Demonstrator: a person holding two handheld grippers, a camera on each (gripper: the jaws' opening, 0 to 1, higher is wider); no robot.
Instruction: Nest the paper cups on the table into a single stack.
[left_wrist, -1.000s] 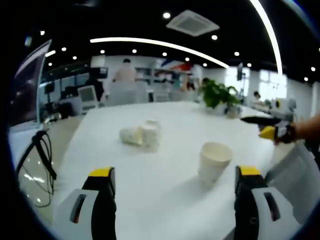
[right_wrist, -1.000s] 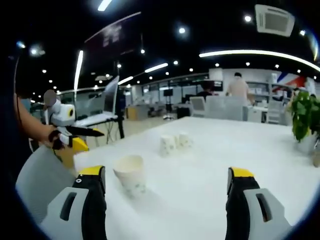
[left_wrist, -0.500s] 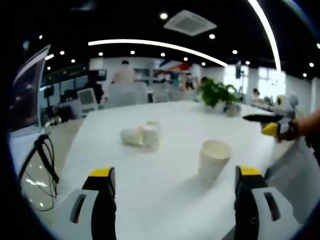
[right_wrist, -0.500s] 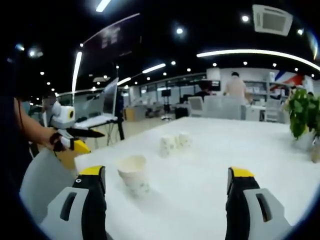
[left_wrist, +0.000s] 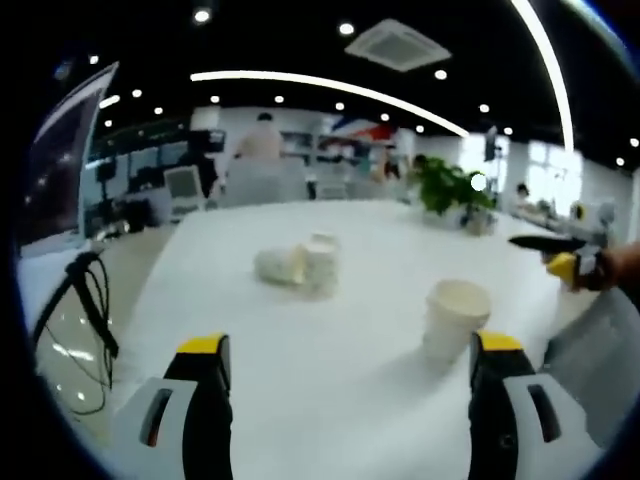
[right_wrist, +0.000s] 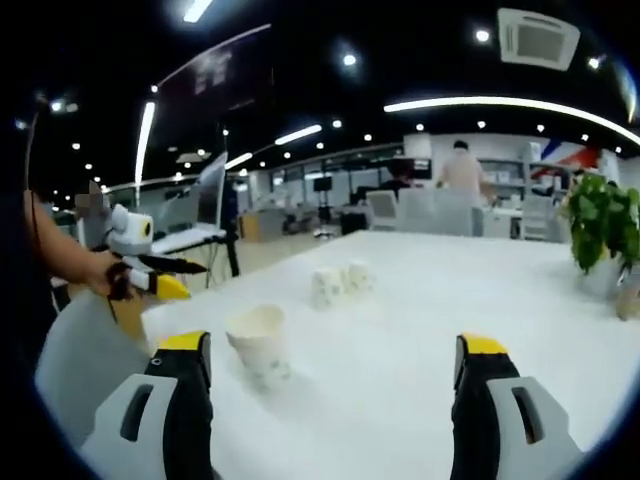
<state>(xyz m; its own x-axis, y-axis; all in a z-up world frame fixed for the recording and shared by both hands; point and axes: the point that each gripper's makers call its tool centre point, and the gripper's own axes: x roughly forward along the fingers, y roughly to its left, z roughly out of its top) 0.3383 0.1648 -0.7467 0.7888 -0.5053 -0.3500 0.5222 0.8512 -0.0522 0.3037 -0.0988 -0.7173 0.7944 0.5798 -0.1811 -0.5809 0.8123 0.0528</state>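
Note:
A white paper cup (left_wrist: 454, 318) stands upright on the white table (left_wrist: 330, 390), ahead and right of my left gripper (left_wrist: 350, 345), which is open and holds nothing. Farther back, a few more cups (left_wrist: 300, 266) sit close together, one lying on its side. The right gripper view has the near cup (right_wrist: 259, 345) at lower left and the far cups (right_wrist: 337, 282) mid-table. My right gripper (right_wrist: 331, 345) is open and holds nothing. The other gripper (right_wrist: 150, 272) comes in from the left in a hand. The right gripper (left_wrist: 565, 258) enters the left gripper view at the right edge.
A potted plant (left_wrist: 448, 190) stands at the table's far right end. A grey chair back (left_wrist: 595, 365) is close at the near edge. Cables on a stand (left_wrist: 85, 300) hang left of the table. A person (right_wrist: 461, 172) stands far back among desks.
Both views have shifted slightly with the hands. In the left gripper view the cups sit a little more to the right. The cups themselves have not moved.

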